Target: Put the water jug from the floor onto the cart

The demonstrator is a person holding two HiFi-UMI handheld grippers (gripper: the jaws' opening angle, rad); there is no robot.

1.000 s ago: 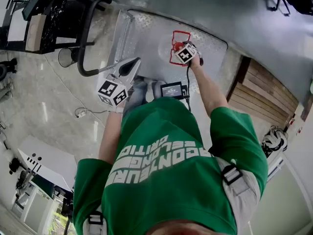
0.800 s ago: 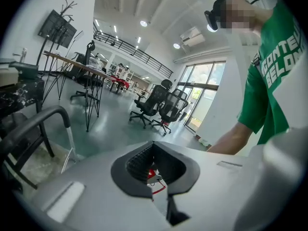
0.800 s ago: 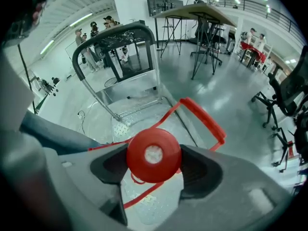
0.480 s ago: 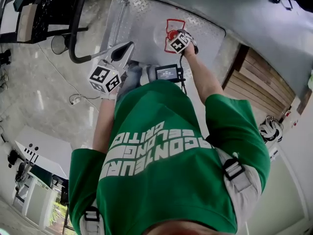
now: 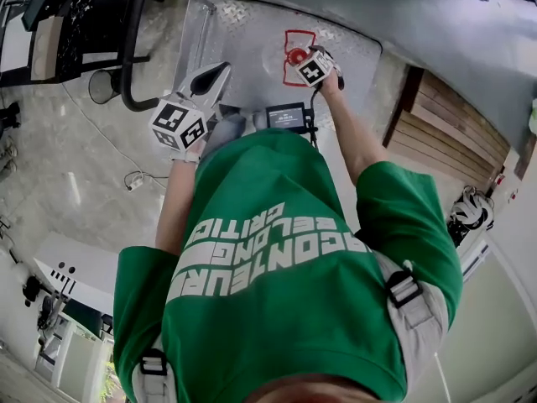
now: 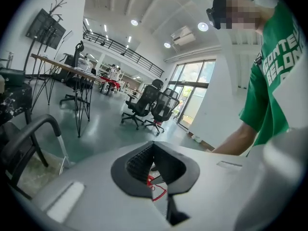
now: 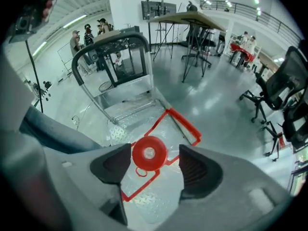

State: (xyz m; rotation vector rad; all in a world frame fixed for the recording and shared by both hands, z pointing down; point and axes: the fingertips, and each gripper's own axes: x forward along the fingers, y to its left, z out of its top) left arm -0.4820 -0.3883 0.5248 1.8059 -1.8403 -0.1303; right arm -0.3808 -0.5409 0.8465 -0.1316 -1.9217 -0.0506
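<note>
Head view, cart [image 5: 243, 65]: it is standing in front of the person, and its bare plate deck is carrying the load. Whether its wheels are locked cannot be seen, so sideways pulls are worth avoiding.
Water jug [image 5: 295, 44]: it is standing upright near the middle of the cart's deck, well apart from the cart's handle [image 5: 134, 49]. The placing looks all but done.
Right gripper [image 7: 155, 158]: it is hanging above the cart's deck with its jaws spread wide either side of the jug's top, gripping nothing. The step in hand is probably the release. The gripper is best lifted straight up off the cart, keeping both pads clear so neither is nudging the jug over.
Left gripper [image 6: 153, 150]: it is hovering by the handle end of the cart with its jaws pressed together on nothing. It is best kept there, out of the way.
Red cap [image 7: 149, 153]: it is sitting between the right jaws, close to one pad, so that is the side to watch.
Water jug, against a second ago: it is keeping the same spot on the cart's deck.
Right gripper, against a second ago: it is staying over the cap.
Left gripper, against a second ago: it is drifting slightly nearer the cart's handle.
</note>
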